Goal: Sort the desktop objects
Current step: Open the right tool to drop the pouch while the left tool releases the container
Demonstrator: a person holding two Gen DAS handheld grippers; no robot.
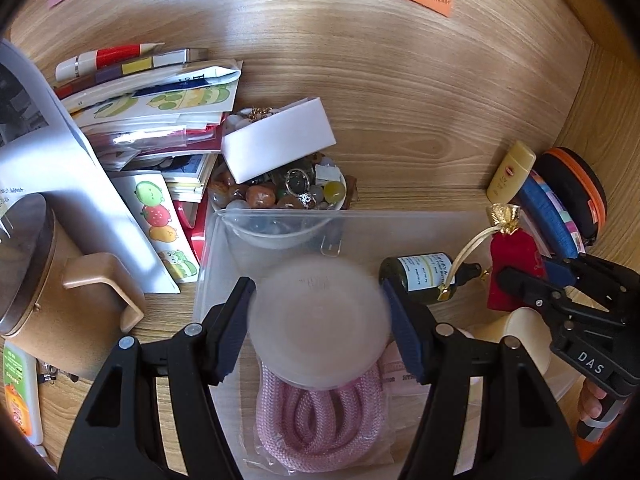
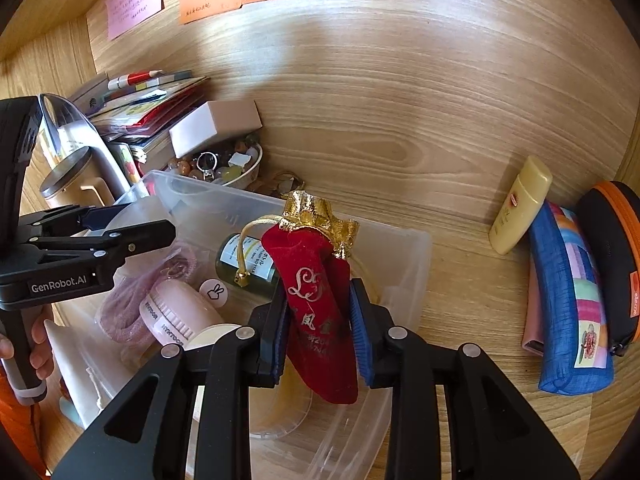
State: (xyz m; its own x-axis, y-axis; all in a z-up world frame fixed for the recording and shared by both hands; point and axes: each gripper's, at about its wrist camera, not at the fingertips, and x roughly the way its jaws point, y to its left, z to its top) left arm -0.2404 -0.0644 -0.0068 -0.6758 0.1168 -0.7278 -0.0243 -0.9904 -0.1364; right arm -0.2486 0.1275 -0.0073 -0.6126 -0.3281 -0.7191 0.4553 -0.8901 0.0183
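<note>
Resting on the wooden tabletop (image 2: 400,120), the clear rectangular plastic bin (image 2: 416,248) contains a coiled pink mesh rope (image 1: 320,432) and a dark green glass bottle with a white label (image 1: 420,276). Above the bin, the left tongs (image 1: 320,320) pinch a round frosted translucent plastic lid (image 1: 320,320) between both pads. The right tongs (image 2: 320,320) pinch a red velvet drawstring pouch with a gold top (image 2: 320,300), suspended upright over the bin's right half.

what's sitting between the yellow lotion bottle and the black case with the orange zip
In the right wrist view, a blue patchwork fabric pouch lies between the yellow lotion bottle and the black case with the orange zip.
</note>
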